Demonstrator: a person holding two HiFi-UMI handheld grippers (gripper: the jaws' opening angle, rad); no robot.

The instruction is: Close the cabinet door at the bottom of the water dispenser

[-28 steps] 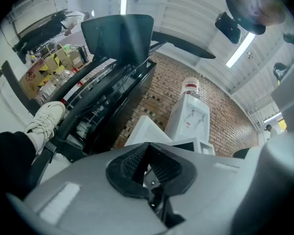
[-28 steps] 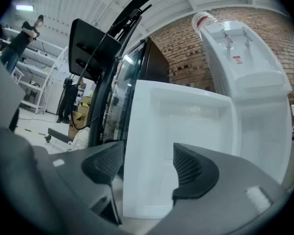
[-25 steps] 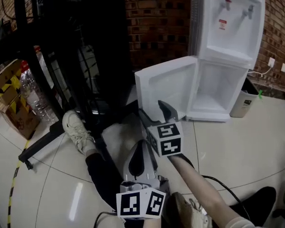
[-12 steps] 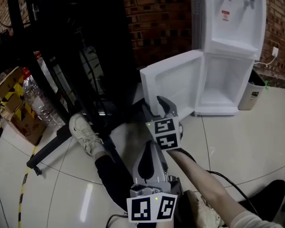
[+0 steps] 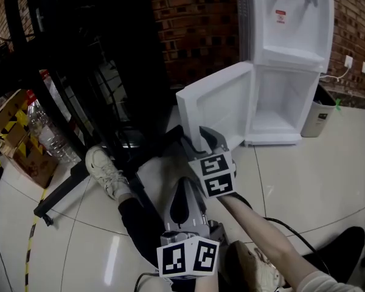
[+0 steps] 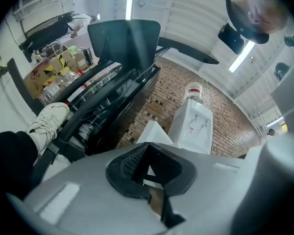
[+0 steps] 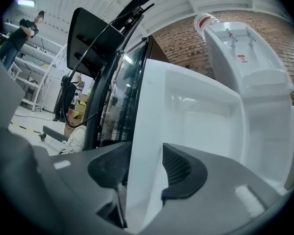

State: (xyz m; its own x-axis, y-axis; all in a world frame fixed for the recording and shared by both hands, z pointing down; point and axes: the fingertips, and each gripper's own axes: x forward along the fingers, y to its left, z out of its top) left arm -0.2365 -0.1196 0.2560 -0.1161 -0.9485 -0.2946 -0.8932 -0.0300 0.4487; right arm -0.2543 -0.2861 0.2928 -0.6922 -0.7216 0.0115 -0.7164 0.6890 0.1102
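Note:
The white water dispenser (image 5: 292,29) stands against the brick wall with its bottom cabinet door (image 5: 216,105) swung wide open to the left. My right gripper (image 5: 202,140) sits at the door's free edge near the floor. In the right gripper view the door (image 7: 186,116) edge runs between the closing jaws of the right gripper (image 7: 142,170), and both pads (image 7: 179,168) lie against it. My left gripper (image 5: 184,187) hangs lower and nearer to me, behind the right one, shut on nothing. The left gripper view shows the left gripper (image 6: 149,170) facing the dispenser (image 6: 193,126).
A black metal frame (image 5: 97,72) stands left of the door, with a person's white shoe (image 5: 103,170) on the floor beside it. Water bottles (image 5: 42,126) and a cardboard box (image 5: 15,145) sit far left. A small white bin (image 5: 316,121) stands right of the dispenser. A cable (image 5: 292,236) crosses the tiles.
The head view has shifted a little. My right gripper stays at the door's free edge and the door has not swung. The left gripper holds its place.

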